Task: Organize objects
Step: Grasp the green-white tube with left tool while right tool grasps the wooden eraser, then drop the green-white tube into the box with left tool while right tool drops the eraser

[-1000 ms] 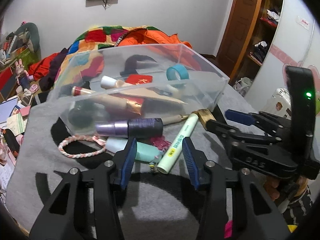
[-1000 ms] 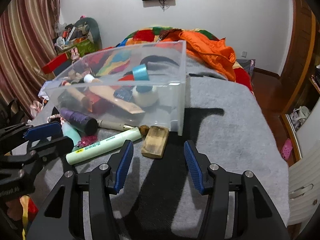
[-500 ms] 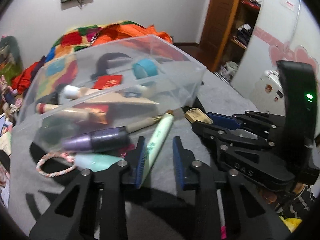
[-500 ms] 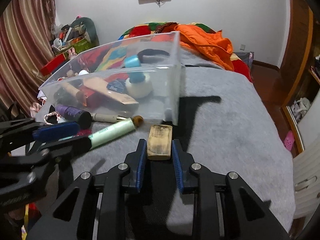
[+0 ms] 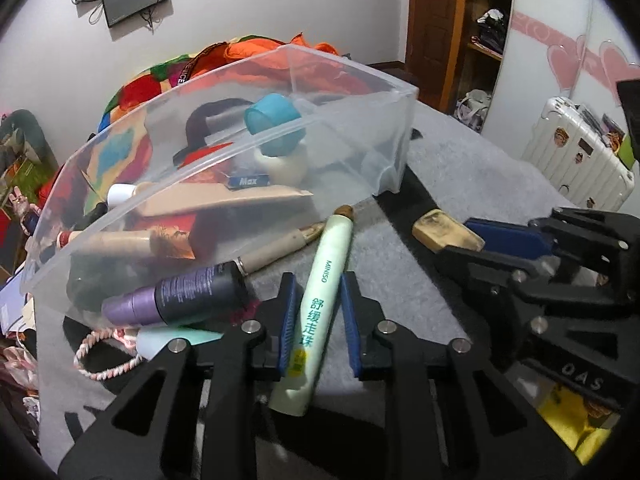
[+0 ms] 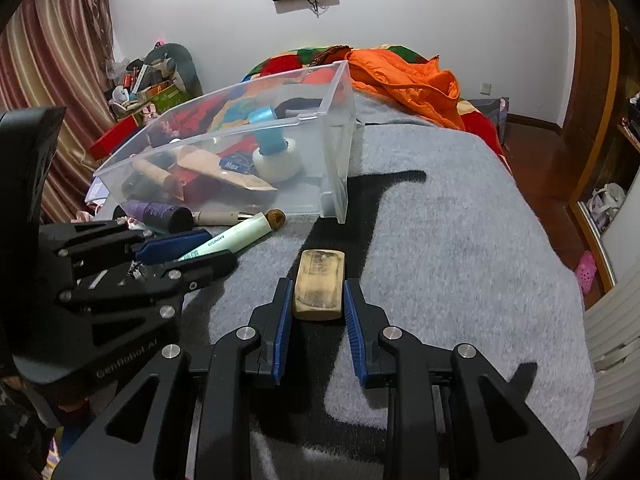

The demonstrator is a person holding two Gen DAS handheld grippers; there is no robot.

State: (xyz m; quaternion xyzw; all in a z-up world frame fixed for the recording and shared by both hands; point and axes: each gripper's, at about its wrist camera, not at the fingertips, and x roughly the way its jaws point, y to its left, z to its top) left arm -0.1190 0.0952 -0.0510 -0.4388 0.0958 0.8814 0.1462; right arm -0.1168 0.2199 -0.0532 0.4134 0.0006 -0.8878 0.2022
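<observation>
Jaws closing on my green tube and clamping my tan block, I should lift both into the clear bin next.

I see a clear plastic bin on the grey blanket, already holding a blue tape roll, a white jar and a tan card sleeve. Just outside its near wall lie a purple-and-black tube, a cream pen-like stick and a braided pink cord. The pale green Miniso tube lies slanted, cap end near the bin's wall, flanked by blue pads. The tan rectangular block lies flat, apart from the bin's near corner, squeezed at both sides by blue pads.
</observation>
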